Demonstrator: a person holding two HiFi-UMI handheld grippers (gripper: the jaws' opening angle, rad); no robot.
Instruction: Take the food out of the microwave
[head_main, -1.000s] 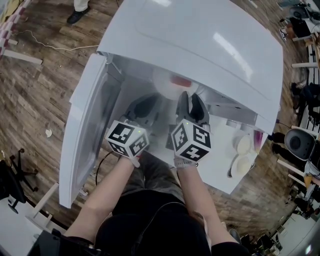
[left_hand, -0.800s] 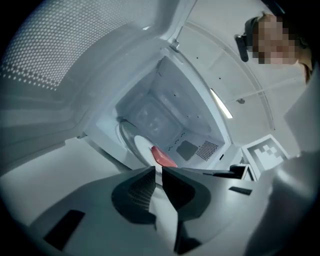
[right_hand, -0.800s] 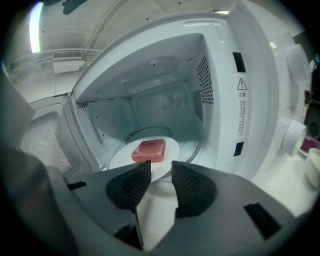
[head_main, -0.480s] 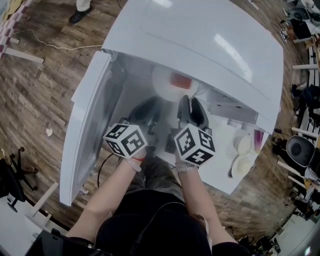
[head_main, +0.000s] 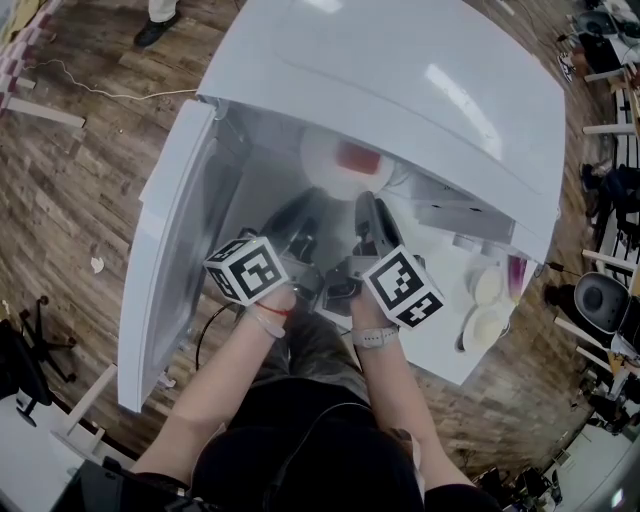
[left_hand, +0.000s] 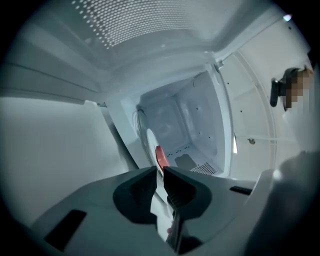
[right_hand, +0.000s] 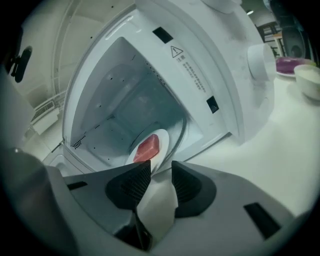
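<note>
Sitting on a white plate (head_main: 322, 160) inside the open microwave (head_main: 400, 80), the red food (head_main: 357, 158) faced us. Our right gripper (right_hand: 161, 170) held its fingers wide at the plate's rim, and our left gripper (left_hand: 161, 171) held them narrow. Neither clamped anything. The warning-triangle label (right_hand: 192, 75) was too small to read. Bowls (right_hand: 307, 77) stood on the desk (right_hand: 280, 145).

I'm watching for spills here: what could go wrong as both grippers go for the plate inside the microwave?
1. The plate looks smooth and the red food lies loose on it; a pinch on the near rim alone may let it tip or slip.
2. The left gripper stands barely open, perhaps too narrow to take the rim.
3. Bowls stand on the counter beside the right gripper; a swing outward could knock them.
</note>
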